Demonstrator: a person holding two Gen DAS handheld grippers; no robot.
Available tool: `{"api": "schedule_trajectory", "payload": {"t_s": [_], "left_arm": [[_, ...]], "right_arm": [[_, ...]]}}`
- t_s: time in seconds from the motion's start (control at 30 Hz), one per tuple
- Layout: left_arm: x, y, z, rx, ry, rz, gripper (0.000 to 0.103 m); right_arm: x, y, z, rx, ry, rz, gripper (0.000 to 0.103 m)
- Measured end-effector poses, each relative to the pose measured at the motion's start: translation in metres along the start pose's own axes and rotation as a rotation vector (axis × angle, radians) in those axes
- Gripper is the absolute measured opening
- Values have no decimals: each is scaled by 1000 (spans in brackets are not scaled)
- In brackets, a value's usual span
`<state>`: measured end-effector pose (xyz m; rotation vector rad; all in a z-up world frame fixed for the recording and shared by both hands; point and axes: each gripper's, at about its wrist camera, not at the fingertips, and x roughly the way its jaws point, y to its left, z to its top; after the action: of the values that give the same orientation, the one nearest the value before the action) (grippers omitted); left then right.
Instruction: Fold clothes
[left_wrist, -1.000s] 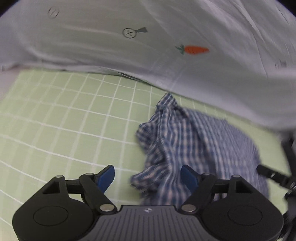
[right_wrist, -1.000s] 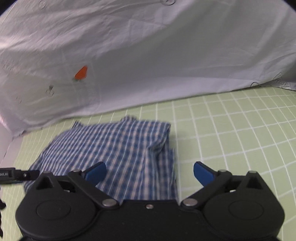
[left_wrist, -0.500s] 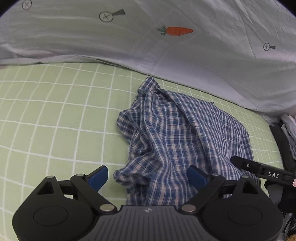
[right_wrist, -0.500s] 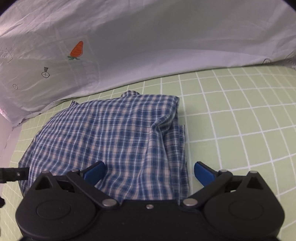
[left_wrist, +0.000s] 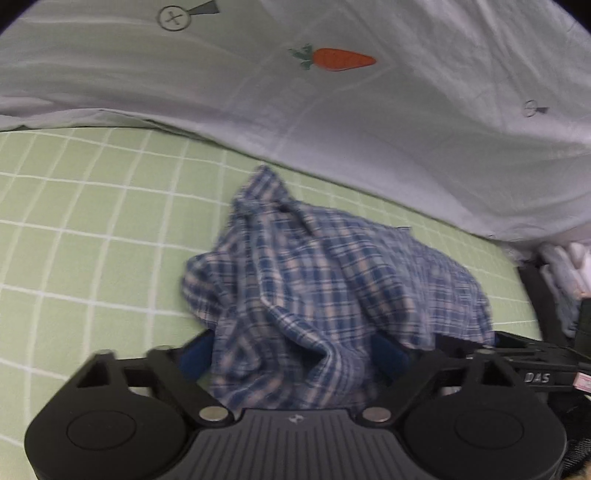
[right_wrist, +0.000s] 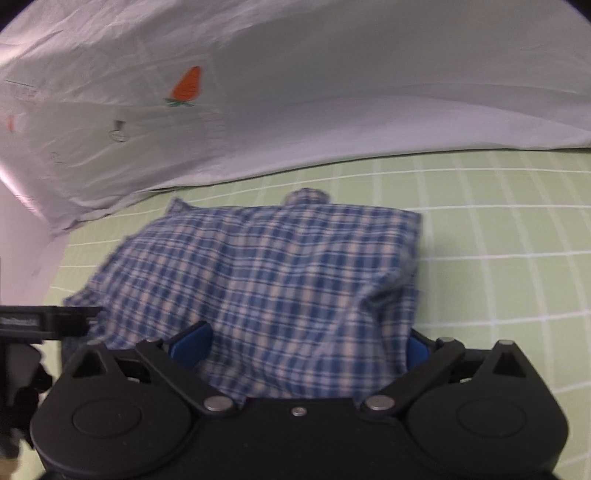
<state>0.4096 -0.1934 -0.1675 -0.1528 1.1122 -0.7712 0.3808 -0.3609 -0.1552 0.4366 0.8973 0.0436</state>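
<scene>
A blue and white plaid shirt (left_wrist: 332, 280) lies crumpled on a green gridded sheet (left_wrist: 92, 229). My left gripper (left_wrist: 291, 354) has come down over the shirt's near, bunched edge. Its jaws are closing, with the cloth between the blue pads (left_wrist: 195, 354) and partly covering them; no firm pinch shows. In the right wrist view the shirt (right_wrist: 280, 273) spreads flatter. My right gripper (right_wrist: 303, 347) stands open over its near edge, with cloth lying between the pads (right_wrist: 190, 345). Each gripper's black tip shows at the edge of the other's view.
A white sheet with carrot prints (left_wrist: 332, 96) hangs down at the back and meets the green surface just behind the shirt. A heap of white cloth (left_wrist: 565, 266) sits at the right edge. More green gridded sheet (right_wrist: 498, 240) stretches to the shirt's right.
Both grippers have sunk and moved forward onto the shirt, so its near edge now lies between the pads of each. The left pads stand closer together than half a second ago.
</scene>
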Motion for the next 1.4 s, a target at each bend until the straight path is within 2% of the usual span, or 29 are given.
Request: {"api": "schedule_trajectory", "payload": {"t_s": [0.03, 0.07, 0.1, 0.13, 0.17, 0.23, 0.3, 0.43, 0.6, 0.77, 0.9, 1.0, 1.17, 1.27, 1.4], "left_arm": [[-1, -1, -3, -13, -8, -20, 57], [-1, -3, -6, -27, -17, -38, 49], [-2, -5, -9, -41, -26, -55, 33], [-3, -7, -12, -55, -36, -72, 27], [-5, -13, -14, -52, -39, -75, 26], [-15, -31, -20, -8, -36, -65, 24], [-27, -48, -29, 24, -19, -85, 23], [-55, -80, -62, 64, 34, -135, 23], [-85, -123, -118, 76, 108, -173, 23], [-90, -175, -174, 113, 182, -169, 23], [-79, -209, -205, 123, 247, -216, 23], [-74, -233, -218, 157, 294, -259, 24], [-59, -271, -231, 238, 358, -324, 24], [-46, -298, -234, 291, 410, -353, 24], [-34, -346, -228, 350, 438, -390, 24]], "right_arm": [[1, 1, 1, 1, 4, 29, 89], [2, 3, 1, 10, 7, 58, 84], [2, 4, 0, 31, 11, 87, 78], [2, 4, -2, 51, 17, 113, 69], [1, 5, -4, 70, 22, 139, 62], [-6, 6, -10, 108, 28, 172, 43], [-24, 7, -22, 141, 29, 187, 36], [-74, 10, -59, 187, 18, 187, 35], [-153, 2, -123, 270, 6, 154, 34], [-210, -25, -193, 312, 4, 95, 34], [-250, -53, -241, 366, -6, 40, 34], [-279, -70, -271, 420, -35, 8, 34], [-314, -85, -302, 499, -84, -51, 34], [-332, -98, -313, 571, -99, -95, 35], [-361, -120, -316, 604, -120, -138, 34]]}}
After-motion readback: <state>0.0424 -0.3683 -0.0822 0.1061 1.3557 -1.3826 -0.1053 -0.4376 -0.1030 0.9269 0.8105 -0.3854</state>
